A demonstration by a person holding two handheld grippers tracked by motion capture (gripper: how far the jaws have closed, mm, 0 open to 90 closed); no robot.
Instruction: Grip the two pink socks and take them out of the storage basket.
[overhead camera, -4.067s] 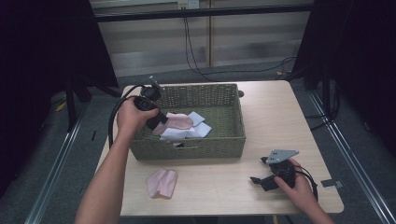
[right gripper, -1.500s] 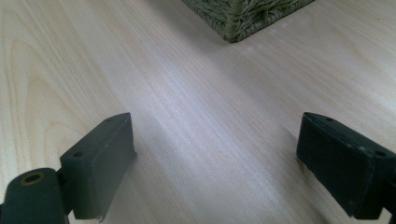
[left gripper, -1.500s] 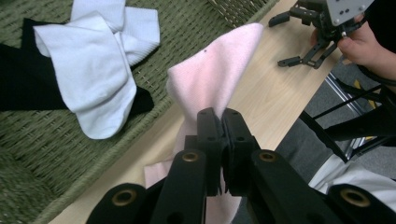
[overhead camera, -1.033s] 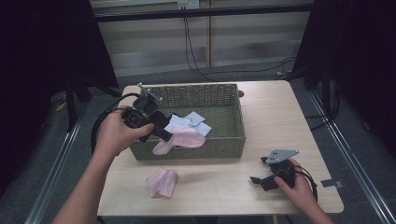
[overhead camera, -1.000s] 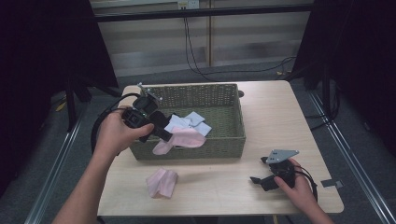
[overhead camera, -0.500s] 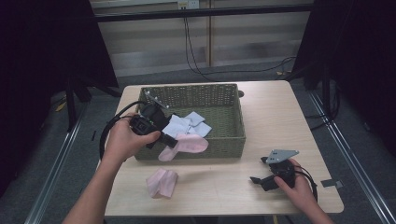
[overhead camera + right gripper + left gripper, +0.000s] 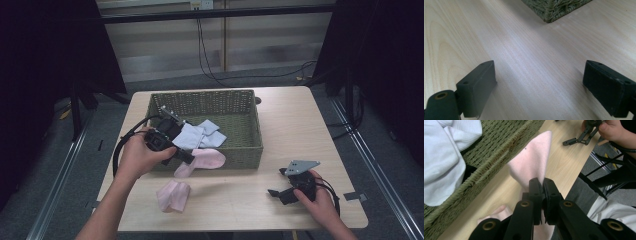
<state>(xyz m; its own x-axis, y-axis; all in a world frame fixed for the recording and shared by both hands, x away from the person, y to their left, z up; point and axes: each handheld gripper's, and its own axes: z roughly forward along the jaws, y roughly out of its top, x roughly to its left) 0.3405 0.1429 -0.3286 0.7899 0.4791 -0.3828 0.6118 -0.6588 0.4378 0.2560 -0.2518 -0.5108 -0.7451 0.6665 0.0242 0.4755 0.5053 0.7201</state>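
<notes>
From above, the left gripper hangs at the near left corner of the wicker basket, its jaws pinched shut on a pink sock that trails rightward from them, draped over the basket's near wall with its long axis running left to right. A second pink sock lies flat on the table just nearer and a little left, so I'd judge the held one is bound for that spot. The left hand is plainly the closer one. White socks remain in the basket. The right gripper rests well off at the near right, jaws apart and empty.

Along the left gripper's jaws, the sock stands up between them, the basket wall just beside it and bare tabletop below.

Along the right gripper, wide jaws frame bare wood, the basket's corner farther off.
</notes>
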